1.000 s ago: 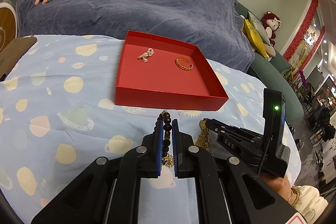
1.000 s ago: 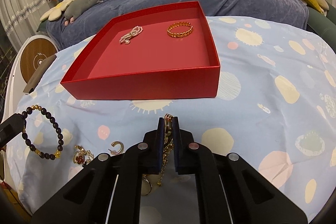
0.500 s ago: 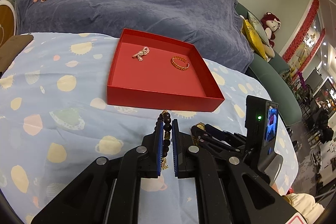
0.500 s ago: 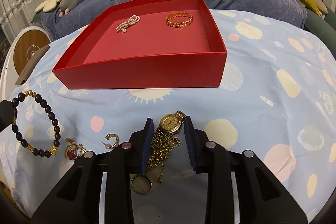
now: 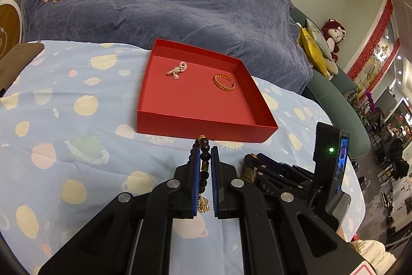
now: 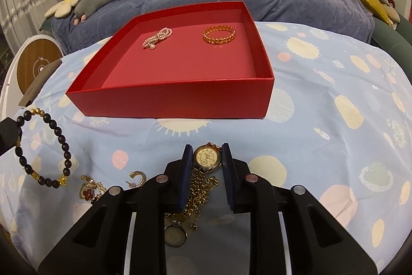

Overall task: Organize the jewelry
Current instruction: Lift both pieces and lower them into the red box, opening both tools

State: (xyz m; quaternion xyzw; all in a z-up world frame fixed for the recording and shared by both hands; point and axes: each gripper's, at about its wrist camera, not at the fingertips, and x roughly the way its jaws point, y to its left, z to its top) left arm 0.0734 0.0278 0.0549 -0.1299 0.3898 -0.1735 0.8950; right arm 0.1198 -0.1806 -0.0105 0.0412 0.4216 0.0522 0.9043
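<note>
L gripper is clamped on the dark bead bracelet, lifted nr the cloth's left edge. R gripper straddles the gold watch on the cloth by the red box's front wall; jaws narrow, just been closing, pads prob not yet gripping. Squeeze on the case, not the chain, then lift clear over the wall.

A counter under a pale blue cloth dotted with suns and planets carries a red box. Near the front edge lie a gold watch, a gold chain, earrings and a small hoop.
</note>
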